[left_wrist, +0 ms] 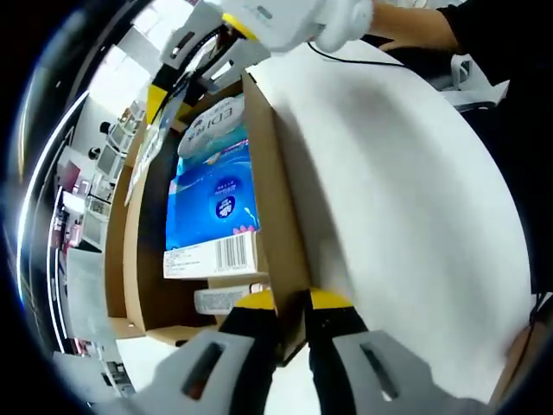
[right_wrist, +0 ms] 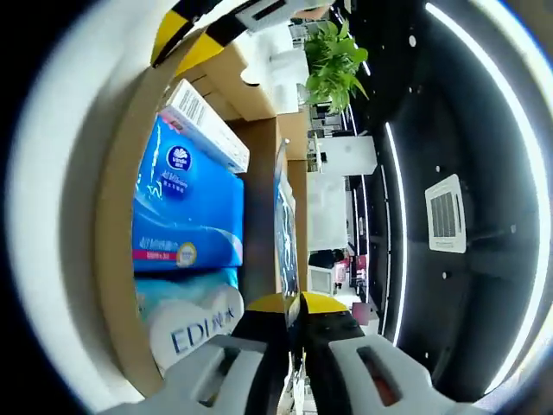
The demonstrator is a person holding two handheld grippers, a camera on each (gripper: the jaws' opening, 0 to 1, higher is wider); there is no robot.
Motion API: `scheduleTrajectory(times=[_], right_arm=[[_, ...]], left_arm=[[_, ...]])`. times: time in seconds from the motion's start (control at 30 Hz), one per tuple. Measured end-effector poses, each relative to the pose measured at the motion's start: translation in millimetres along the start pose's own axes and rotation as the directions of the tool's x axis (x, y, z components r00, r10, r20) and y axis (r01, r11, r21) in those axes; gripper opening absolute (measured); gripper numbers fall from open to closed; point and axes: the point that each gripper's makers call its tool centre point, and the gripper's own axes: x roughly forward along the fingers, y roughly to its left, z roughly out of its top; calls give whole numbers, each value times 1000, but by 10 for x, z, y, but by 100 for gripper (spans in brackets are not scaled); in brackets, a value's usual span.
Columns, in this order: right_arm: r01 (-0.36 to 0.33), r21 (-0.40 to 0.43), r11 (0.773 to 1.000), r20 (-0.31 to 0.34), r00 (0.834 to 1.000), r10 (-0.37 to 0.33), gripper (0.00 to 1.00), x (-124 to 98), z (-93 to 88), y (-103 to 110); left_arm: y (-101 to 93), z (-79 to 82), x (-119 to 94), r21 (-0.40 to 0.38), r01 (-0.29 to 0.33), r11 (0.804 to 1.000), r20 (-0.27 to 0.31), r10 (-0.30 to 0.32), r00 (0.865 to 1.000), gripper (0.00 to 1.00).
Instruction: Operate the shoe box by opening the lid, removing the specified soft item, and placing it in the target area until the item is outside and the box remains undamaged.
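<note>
Both claws are pinched on the shoe box [left_wrist: 281, 216] walls — left claw [left_wrist: 292, 304] on the near cardboard edge, right claw [right_wrist: 294, 304] on the opposite wall. The blue tissue pack [left_wrist: 212, 203] sits inside the open box on the white surface [left_wrist: 406, 199].

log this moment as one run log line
stage: opening | left gripper: shut on box wall | right gripper: shut on lid | blue tissue pack: inside

Brown shoe box [left_wrist: 276, 199], blue-and-white tissue pack [left_wrist: 212, 203].
</note>
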Motion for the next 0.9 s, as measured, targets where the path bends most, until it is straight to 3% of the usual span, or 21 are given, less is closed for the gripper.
scheduleTrajectory(times=[0.13,0.33,0.67,0.9], right_arm=[[22,-1,1000,-17,1000,-22,1,-144,-160,-150],[39,-5,999,-72,997,-39,1,-194,-682,-317],[39,-5,999,-138,990,-40,1,-407,-1226,-316],[3,9,1000,-181,983,-1,1,-453,-1651,-151]], left_arm=[[-1,0,-1,-1,1,1000,0,-1,1000,10],[-3,1,-3,-2,-1,1000,-4,1,1000,10],[28,21,2,-5,1,1000,-5,-2,1000,10],[14,37,-9,-10,5,1000,-9,-5,1000,9]])
